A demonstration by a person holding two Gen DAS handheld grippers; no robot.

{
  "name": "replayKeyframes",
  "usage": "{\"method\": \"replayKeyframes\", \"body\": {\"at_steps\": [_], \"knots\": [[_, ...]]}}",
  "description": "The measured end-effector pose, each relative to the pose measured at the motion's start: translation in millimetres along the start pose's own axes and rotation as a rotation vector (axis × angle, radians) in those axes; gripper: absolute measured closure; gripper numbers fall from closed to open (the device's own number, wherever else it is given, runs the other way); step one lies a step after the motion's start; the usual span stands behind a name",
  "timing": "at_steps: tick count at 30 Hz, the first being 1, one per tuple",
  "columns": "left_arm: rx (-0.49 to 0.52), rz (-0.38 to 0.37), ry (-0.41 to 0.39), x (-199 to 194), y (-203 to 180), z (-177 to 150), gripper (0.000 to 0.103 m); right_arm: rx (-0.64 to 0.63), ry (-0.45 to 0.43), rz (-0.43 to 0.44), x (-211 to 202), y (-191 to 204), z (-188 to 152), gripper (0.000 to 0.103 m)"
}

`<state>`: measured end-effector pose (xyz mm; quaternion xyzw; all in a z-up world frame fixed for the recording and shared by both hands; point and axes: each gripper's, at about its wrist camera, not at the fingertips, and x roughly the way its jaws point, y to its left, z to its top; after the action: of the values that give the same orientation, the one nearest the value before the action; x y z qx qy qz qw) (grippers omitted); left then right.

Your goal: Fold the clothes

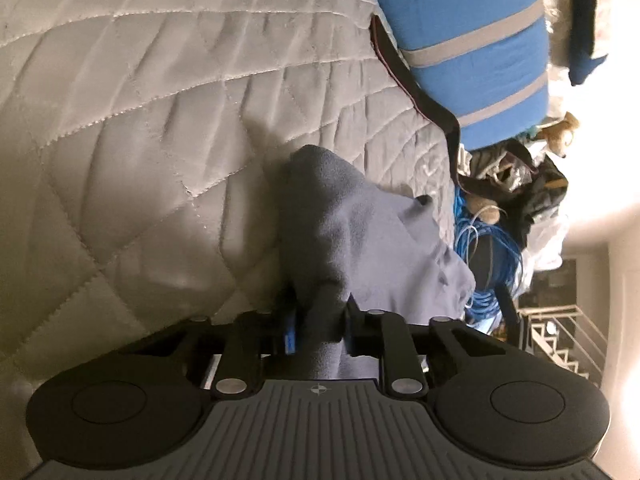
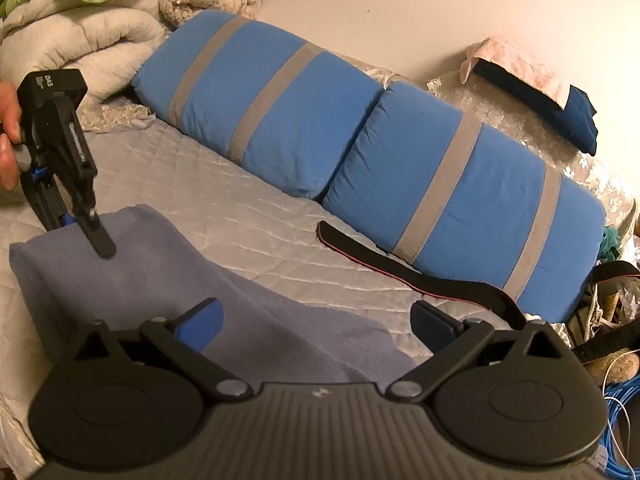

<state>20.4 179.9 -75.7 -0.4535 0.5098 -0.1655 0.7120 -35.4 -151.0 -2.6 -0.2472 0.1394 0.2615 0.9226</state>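
Grey-blue garment [image 1: 360, 240] lies near the bed [image 1: 140, 100] edge; left tongs [image 1: 320, 320] clamp a fold for lifting; right tongs [image 2: 320, 320] hover wide open, empty.

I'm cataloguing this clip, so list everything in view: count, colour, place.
cloth: one, grey-blue, on the quilt, near edge
quilt: one, pale grey, covers the bed
cushions: two, blue with grey stripes, along the wall
strap: one, black, on the quilt before the cushions
blankets: a pile, cream and green, far left corner
cable: one coil, blue, beside the bed
folded items: pink over dark blue, far right
hand: one, holding the left gripper
left gripper: black, shut on the cloth
right gripper: black, open above the cloth
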Motion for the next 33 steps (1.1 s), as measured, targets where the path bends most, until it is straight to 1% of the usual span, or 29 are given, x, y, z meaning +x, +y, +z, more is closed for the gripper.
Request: {"method": "replayKeyframes", "body": {"at_steps": [2, 6, 11, 14, 15, 16, 18, 20, 21, 23, 26, 28, 30, 32, 33], "knots": [[0.033, 0.044, 0.001, -3, -8, 0, 0.088, -0.001, 0.004, -0.003, 1, 0, -1, 0.000], [0.103, 0.152, -0.026, -15, -27, -3, 0.090, 0.006, -0.003, -0.012, -2, -3, 0, 0.000], [0.125, 0.266, -0.071, -39, -42, -3, 0.091, 0.007, -0.001, -0.028, -6, -5, 0, 0.000], [0.104, 0.337, -0.105, -62, -43, 1, 0.092, 0.005, -0.004, -0.037, -9, -5, 1, 0.000], [0.094, 0.364, -0.122, -71, -43, 3, 0.094, 0.006, -0.004, -0.036, -10, -5, 1, 0.000], [0.086, 0.407, -0.147, -83, -42, 4, 0.101, 0.006, -0.003, -0.036, -11, -4, 1, 0.000], [0.073, 0.508, -0.205, -107, -41, 6, 0.101, 0.003, -0.002, -0.033, -12, -3, 2, 0.000], [0.033, 0.579, -0.279, -138, -35, 5, 0.103, -0.003, -0.007, -0.031, -14, -1, 3, 0.000], [0.021, 0.590, -0.302, -149, -32, 4, 0.103, -0.006, -0.013, -0.027, -16, 0, 4, 0.000], [-0.016, 0.523, -0.330, -165, -24, 0, 0.103, -0.013, -0.026, -0.019, -19, 3, 6, 0.000], [0.001, 0.464, -0.335, -166, -24, -8, 0.102, -0.028, -0.045, -0.005, -22, 10, 11, 0.000], [0.044, 0.467, -0.295, -154, -27, -8, 0.101, -0.046, -0.045, 0.000, -22, 16, 13, 0.000], [0.077, 0.463, -0.272, -144, -31, -9, 0.100, -0.059, -0.036, 0.017, -21, 19, 13, 0.000], [0.108, 0.472, -0.259, -138, -34, -11, 0.097, -0.053, -0.019, 0.061, -21, 20, 11, 0.000], [0.123, 0.478, -0.255, -135, -36, -12, 0.093, -0.051, -0.009, 0.078, -20, 20, 9, 0.000]]}}
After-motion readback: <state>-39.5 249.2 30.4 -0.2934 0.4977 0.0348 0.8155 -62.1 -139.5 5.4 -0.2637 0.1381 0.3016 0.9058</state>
